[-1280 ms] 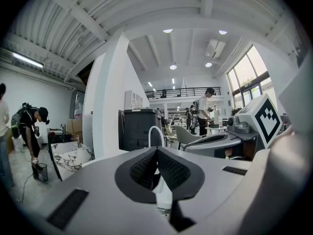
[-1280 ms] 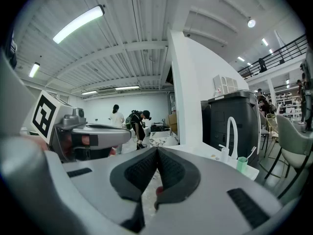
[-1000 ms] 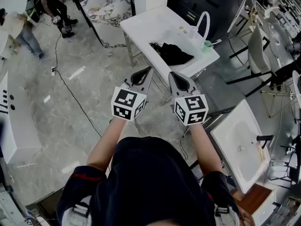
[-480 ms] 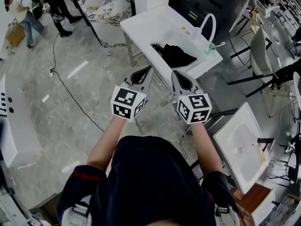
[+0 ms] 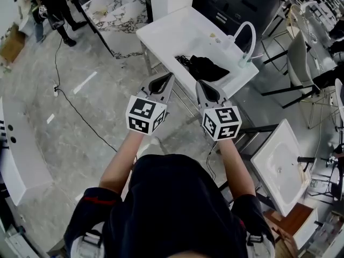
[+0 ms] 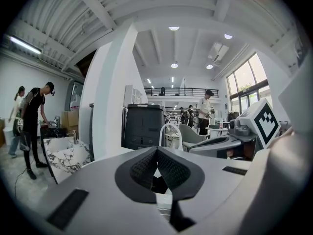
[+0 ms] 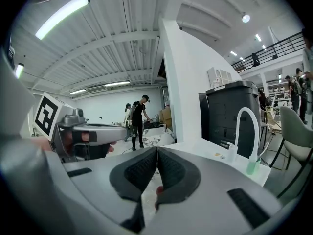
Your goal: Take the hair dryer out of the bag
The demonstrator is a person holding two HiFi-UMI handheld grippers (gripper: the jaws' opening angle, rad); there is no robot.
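Left gripper (image 5: 169,78) and right gripper (image 5: 199,85) sit closed, empty. I judge nothing done: black bag (image 5: 207,67) lies at 1 o'clock on the table (image 5: 177,34), untouched, hair dryer unseen.

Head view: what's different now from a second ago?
The person has walked nearer the white table, so the black bag on it now lies closer ahead of the left gripper and right gripper. The people in the far corner have shifted too. Nothing was grasped or released: both grippers stay shut, empty and side by side, and the bag lies untouched.
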